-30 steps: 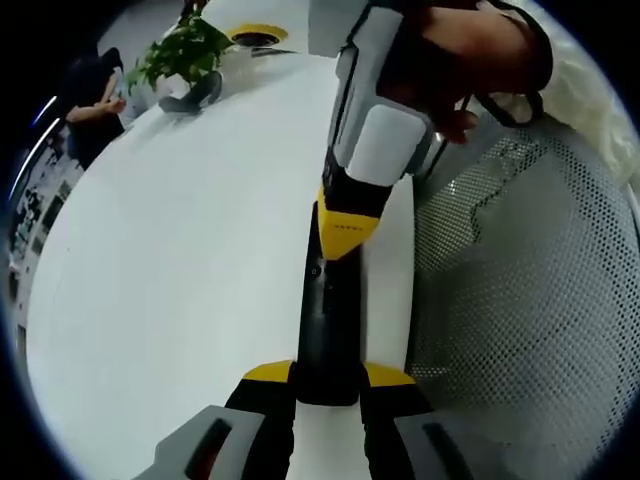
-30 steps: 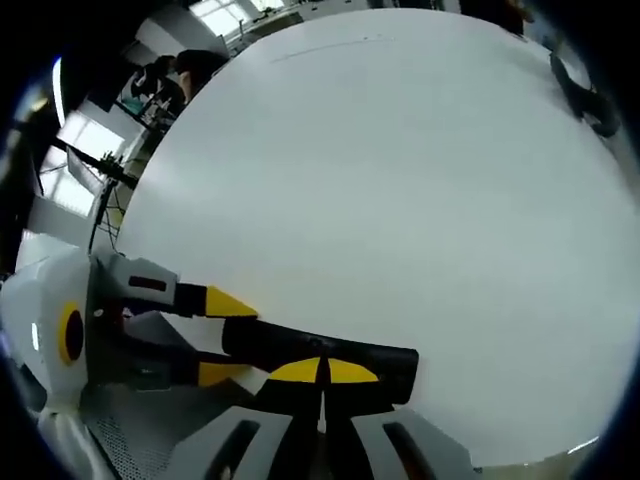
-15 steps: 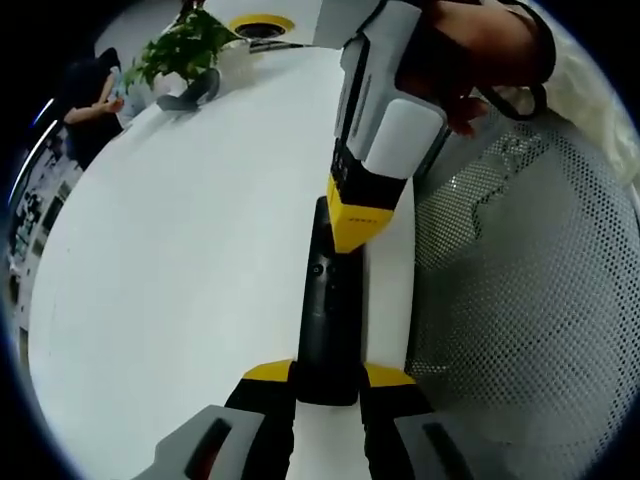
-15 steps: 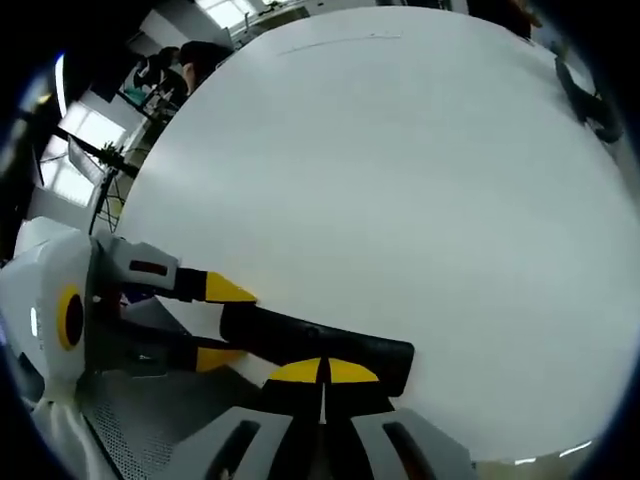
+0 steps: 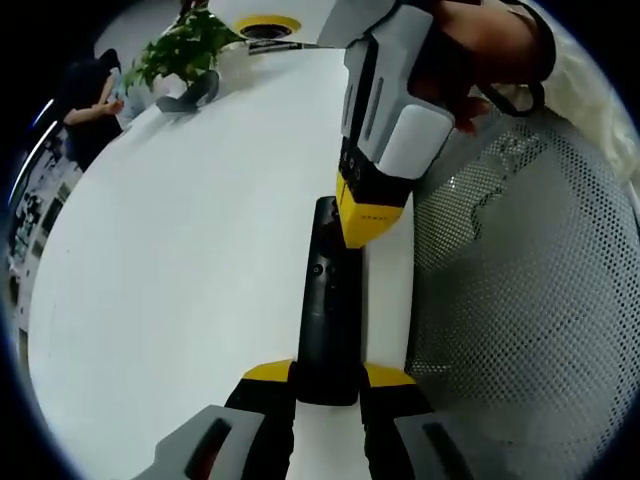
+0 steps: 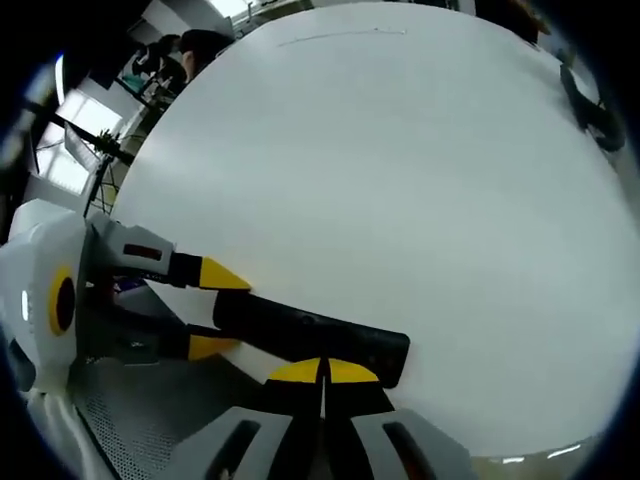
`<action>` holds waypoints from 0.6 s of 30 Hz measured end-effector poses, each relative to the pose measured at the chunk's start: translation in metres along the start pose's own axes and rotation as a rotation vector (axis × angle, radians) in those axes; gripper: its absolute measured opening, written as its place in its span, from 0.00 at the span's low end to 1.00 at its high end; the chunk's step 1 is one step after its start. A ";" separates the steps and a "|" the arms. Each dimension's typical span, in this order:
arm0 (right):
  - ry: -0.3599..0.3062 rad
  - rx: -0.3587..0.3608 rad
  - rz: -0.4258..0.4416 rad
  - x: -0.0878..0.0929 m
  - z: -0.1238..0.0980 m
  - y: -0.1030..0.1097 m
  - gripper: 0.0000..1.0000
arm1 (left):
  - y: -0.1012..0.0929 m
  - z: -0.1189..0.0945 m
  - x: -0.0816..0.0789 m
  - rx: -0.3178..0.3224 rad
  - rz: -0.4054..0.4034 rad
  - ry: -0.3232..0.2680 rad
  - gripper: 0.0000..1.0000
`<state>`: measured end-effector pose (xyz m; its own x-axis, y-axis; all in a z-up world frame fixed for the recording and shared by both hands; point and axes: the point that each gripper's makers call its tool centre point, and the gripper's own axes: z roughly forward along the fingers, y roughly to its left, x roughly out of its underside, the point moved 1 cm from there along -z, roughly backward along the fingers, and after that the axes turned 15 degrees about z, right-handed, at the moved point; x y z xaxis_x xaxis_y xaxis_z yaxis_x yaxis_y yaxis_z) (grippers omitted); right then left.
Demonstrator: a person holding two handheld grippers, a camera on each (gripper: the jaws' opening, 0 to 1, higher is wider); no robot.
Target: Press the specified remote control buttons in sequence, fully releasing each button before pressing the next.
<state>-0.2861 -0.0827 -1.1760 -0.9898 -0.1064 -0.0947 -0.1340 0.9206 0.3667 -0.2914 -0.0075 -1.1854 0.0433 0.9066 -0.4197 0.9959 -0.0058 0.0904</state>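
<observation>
My left fingers (image 5: 328,385) clamped the near end of the remote (image 5: 328,300), which lay along the white counter's (image 5: 170,250) right edge. My right fingers (image 5: 368,222), pressed together with nothing between them, hovered over its far end. A plant (image 5: 182,50) stood far off.

Ahead of my left gripper (image 5: 328,392) the way was blocked: the black remote (image 5: 327,300) ran straight out from between its yellow tips, and my right gripper (image 5: 372,215) hung over the remote's far end, its closed tips just above it. To that side of the remote the white bench (image 5: 180,260) lay open and bare, wide enough for either gripper, until a potted plant (image 5: 185,50) and a dark object (image 5: 195,92) at the far edge. On the other side the bench ended close by, against a mesh chair back (image 5: 520,300). Beyond my right gripper (image 6: 322,372) the bench (image 6: 400,180) was free.
</observation>
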 end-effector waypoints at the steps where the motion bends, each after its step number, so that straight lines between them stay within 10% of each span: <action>1: 0.001 0.001 -0.003 0.000 0.000 0.000 0.00 | 0.000 0.000 0.000 0.000 0.001 0.000 0.24; 18: 0.004 -0.061 0.064 -0.003 0.004 -0.006 0.00 | 0.000 0.000 0.000 0.004 0.021 -0.004 0.24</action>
<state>-0.2824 -0.0862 -1.1813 -0.9966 -0.0496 -0.0655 -0.0730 0.9011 0.4274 -0.2909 -0.0077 -1.1856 0.0641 0.9046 -0.4214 0.9951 -0.0262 0.0951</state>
